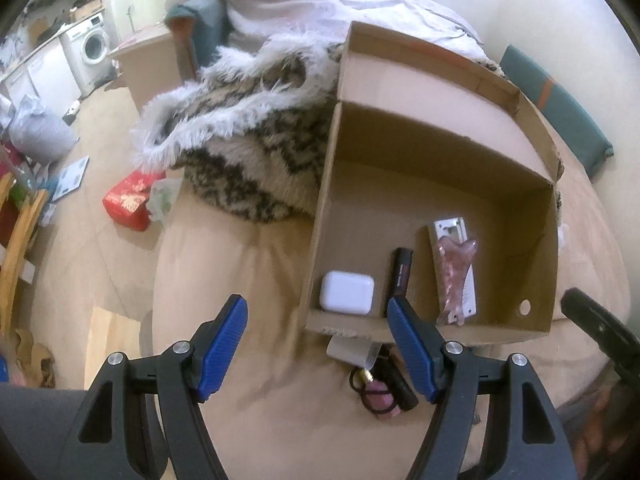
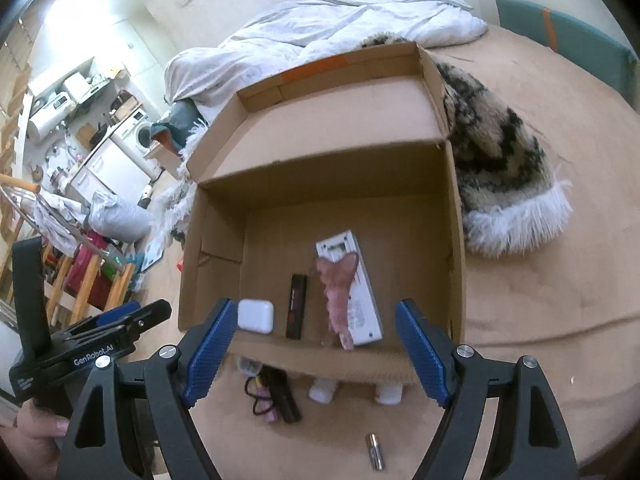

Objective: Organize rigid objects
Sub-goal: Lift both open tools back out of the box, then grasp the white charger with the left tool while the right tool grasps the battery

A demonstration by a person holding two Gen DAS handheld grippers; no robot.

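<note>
An open cardboard box [image 1: 520,216] [image 2: 216,264] lies on a tan bed. Inside it sit a white earbud case [image 1: 347,293] [image 2: 256,316], a black tube [image 1: 401,274] [image 2: 297,306] and a white flat device [image 1: 450,229] [image 2: 362,300] with a pink stone piece [image 1: 454,272] [image 2: 338,284] on top. In front of the box lie a dark tube [image 1: 402,386] [image 2: 286,400], a black hair tie [image 2: 256,398], two white caps [image 2: 322,390] and a small battery [image 2: 375,456]. My left gripper [image 1: 316,312] [image 2: 148,312] and right gripper [image 2: 316,312] hang open and empty above the box's near edge.
A fuzzy patterned blanket [image 1: 248,152] [image 2: 500,152] leans on the box's side. A white duvet [image 2: 320,28] and a teal pillow [image 1: 560,108] lie at the bed's far end. On the floor to the left are a red bag [image 1: 128,204] and clutter.
</note>
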